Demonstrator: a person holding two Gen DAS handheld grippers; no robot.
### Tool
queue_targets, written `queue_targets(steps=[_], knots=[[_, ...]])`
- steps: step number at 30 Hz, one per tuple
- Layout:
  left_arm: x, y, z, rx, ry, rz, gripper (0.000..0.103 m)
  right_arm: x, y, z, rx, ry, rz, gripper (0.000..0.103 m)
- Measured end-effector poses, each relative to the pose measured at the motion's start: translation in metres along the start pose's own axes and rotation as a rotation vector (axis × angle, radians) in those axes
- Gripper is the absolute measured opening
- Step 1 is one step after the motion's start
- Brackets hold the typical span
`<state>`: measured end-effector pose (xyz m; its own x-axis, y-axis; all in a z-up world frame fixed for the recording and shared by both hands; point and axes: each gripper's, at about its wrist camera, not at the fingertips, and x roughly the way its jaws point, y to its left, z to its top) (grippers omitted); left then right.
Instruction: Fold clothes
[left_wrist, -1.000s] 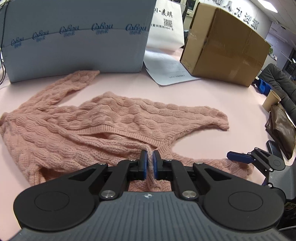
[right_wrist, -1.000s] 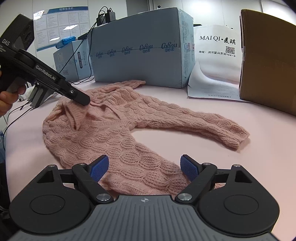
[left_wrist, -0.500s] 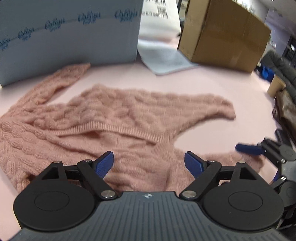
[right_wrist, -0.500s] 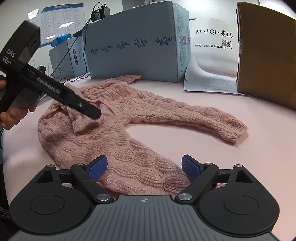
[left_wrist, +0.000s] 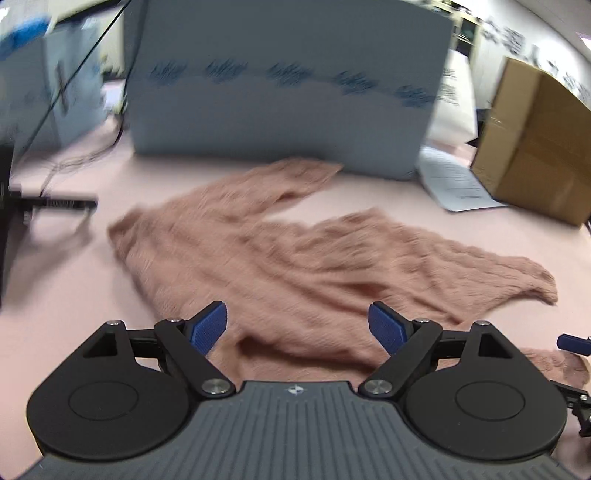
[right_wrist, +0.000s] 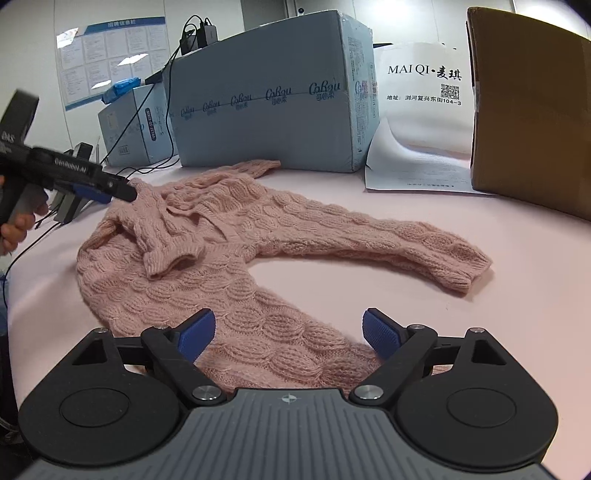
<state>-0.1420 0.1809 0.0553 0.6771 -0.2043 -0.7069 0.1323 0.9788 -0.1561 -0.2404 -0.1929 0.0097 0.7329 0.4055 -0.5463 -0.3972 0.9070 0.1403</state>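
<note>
A pink cable-knit sweater (right_wrist: 229, 236) lies spread on the pink table (right_wrist: 517, 266). One sleeve is folded over onto the body, and its cuff (right_wrist: 173, 258) rests near the middle. The other sleeve (right_wrist: 424, 251) stretches out to the right. My left gripper (left_wrist: 298, 326) is open and empty above the sweater (left_wrist: 295, 269); that view is blurred. In the right wrist view the left gripper (right_wrist: 118, 190) sits at the sweater's left shoulder, held by a hand (right_wrist: 16, 229). My right gripper (right_wrist: 288, 334) is open over the near hem, and one blue fingertip (left_wrist: 572, 343) shows in the left wrist view.
A large blue-grey carton (right_wrist: 273, 99) stands behind the sweater, with a smaller one (right_wrist: 129, 125) and cables (right_wrist: 147, 170) to its left. A white bag (right_wrist: 421, 110) and a brown cardboard box (right_wrist: 528, 110) stand at the back right.
My left gripper was shut on a fold of the sweater, then opened and let it go. It has since drawn back to the left. The right gripper has hardly moved.
</note>
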Motion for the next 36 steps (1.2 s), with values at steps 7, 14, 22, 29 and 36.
queue_targets(steps=[7, 14, 22, 29, 36], knots=[[0.010, -0.004, -0.048, 0.254, -0.106, 0.025, 0.089, 0.016, 0.012, 0.009, 0.011, 0.010, 0.037, 0.087], [-0.002, 0.031, -0.056, 0.105, -0.201, -0.125, 0.089, 0.033, 0.035, 0.022, -0.001, -0.016, 0.090, 0.085], [-0.028, 0.096, -0.067, -0.271, -0.436, -0.341, 0.091, 0.054, 0.060, 0.036, -0.014, -0.044, 0.151, 0.047], [-0.017, 0.088, 0.009, -0.202, -0.412, -0.202, 0.091, 0.071, 0.083, 0.049, -0.026, -0.070, 0.204, 0.049], [0.054, 0.085, 0.078, -0.138, -0.097, 0.103, 0.079, 0.066, 0.079, 0.043, -0.010, -0.093, 0.206, 0.079]])
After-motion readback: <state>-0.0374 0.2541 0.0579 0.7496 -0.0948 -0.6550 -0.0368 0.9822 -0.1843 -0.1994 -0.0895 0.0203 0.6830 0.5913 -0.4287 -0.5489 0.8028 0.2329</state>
